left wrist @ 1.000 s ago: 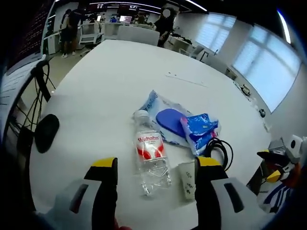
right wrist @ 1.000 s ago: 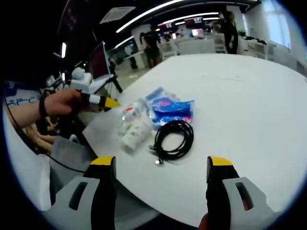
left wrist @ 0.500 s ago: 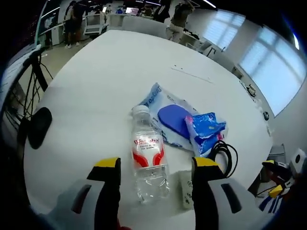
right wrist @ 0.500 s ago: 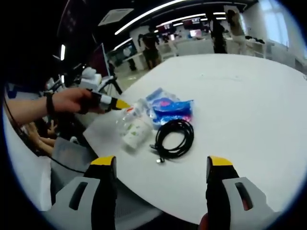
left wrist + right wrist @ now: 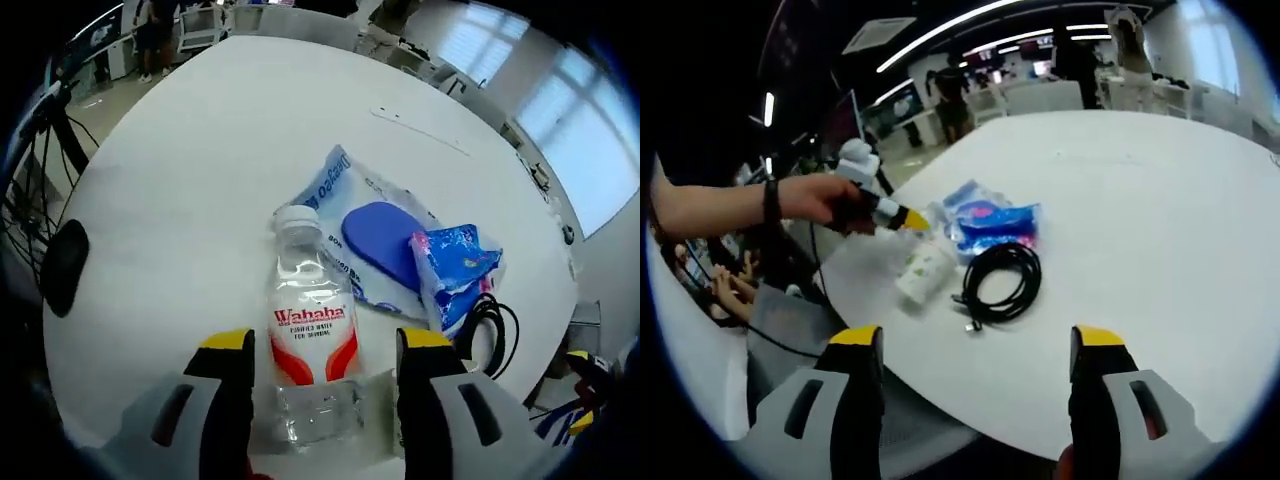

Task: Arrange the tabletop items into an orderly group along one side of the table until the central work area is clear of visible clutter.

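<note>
A clear water bottle (image 5: pixel 310 335) with a red and white label and a white cap lies on the white table (image 5: pixel 200 170). It sits between the jaws of my left gripper (image 5: pixel 323 345), which is open, one jaw on each side. Beyond it lie a clear bag holding a blue pouch (image 5: pixel 375 240), a blue wipes pack (image 5: pixel 455 262) and a coiled black cable (image 5: pixel 492 318). My right gripper (image 5: pixel 975 340) is open above the table's near edge, holding nothing. Ahead of it are the cable (image 5: pixel 1000 285), a white cup (image 5: pixel 923 275) on its side and the left gripper (image 5: pixel 902 217) in a hand.
A dark rounded object (image 5: pixel 62 265) sits by the table's left edge. Most of the table (image 5: pixel 1140 220) beyond the items is bare white surface. People stand at desks (image 5: pixel 1040 95) past its far end. A seated person's legs (image 5: pixel 725 290) are beside the table at the left.
My left gripper has moved forward and down, so the bottle now lies between its jaws. The hand with it has reached further over the items in the right gripper view. The right gripper stays put.
</note>
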Demonstrator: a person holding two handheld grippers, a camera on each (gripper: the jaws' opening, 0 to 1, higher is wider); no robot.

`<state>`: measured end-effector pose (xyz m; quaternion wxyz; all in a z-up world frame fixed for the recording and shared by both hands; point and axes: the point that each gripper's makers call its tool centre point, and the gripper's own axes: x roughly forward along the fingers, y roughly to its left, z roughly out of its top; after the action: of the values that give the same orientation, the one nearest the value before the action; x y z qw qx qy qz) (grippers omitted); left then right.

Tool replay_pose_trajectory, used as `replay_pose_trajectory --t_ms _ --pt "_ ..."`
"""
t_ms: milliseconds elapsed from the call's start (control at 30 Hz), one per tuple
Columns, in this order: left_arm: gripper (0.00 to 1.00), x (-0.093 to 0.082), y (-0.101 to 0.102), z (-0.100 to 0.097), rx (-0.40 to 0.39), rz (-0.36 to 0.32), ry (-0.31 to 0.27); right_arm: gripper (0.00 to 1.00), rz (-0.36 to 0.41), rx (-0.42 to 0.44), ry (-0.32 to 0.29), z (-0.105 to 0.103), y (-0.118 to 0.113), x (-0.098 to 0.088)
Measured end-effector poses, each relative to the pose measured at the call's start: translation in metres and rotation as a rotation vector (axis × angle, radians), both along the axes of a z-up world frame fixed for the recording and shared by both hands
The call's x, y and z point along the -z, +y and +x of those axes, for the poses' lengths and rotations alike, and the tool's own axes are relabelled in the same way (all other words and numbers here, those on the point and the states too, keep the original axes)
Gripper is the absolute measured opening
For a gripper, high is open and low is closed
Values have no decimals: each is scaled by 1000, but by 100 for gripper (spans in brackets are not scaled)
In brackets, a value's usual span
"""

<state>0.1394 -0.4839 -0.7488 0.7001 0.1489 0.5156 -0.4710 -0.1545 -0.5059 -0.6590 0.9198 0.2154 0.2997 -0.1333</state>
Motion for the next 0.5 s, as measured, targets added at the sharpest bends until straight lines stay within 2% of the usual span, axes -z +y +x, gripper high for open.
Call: replay_pose_trajectory --t_ms 233,400,500 --pt "51 6 0 -5 -2 35 26 75 -2 -2 3 -1 0 0" --pt "50 9 2 -8 12 63 14 75 -5 -6 5 0 -1 0" --pt "43 8 2 -5 17 61 0 75 -9 -6 5 0 -3 -2"
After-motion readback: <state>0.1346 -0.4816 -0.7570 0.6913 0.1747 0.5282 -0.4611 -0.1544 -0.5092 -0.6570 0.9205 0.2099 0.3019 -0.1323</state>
